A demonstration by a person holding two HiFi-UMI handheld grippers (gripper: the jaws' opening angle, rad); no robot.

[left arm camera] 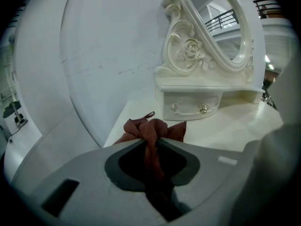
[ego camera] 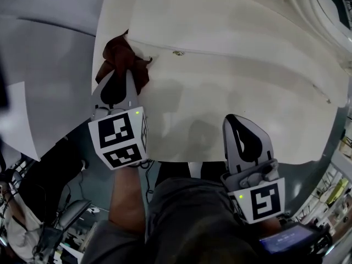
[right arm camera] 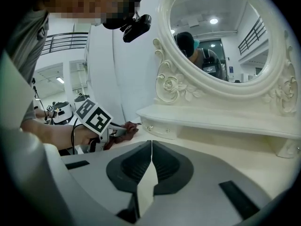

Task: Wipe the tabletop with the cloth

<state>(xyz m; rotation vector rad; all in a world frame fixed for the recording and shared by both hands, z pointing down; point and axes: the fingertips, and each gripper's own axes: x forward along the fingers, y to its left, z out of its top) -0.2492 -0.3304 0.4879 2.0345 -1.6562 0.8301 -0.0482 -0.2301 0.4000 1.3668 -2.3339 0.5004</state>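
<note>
A dark red cloth (ego camera: 119, 55) lies bunched at the left end of the white tabletop (ego camera: 236, 87), by the low drawer shelf. My left gripper (ego camera: 125, 75) is shut on it. In the left gripper view the cloth (left arm camera: 153, 128) is pinched between the jaws and fans out past the tips of the left gripper (left arm camera: 151, 144). My right gripper (ego camera: 235, 120) hovers over the table's front edge at the right, shut with nothing in it. In the right gripper view the tips of the right gripper (right arm camera: 151, 144) meet, and the cloth (right arm camera: 123, 132) shows far left.
An ornate oval mirror (left arm camera: 225, 27) stands at the back on a shelf with a small drawer (left arm camera: 190, 105). A white wall panel (left arm camera: 103, 55) borders the table's left side. The table's front edge (ego camera: 181, 161) is close to my body.
</note>
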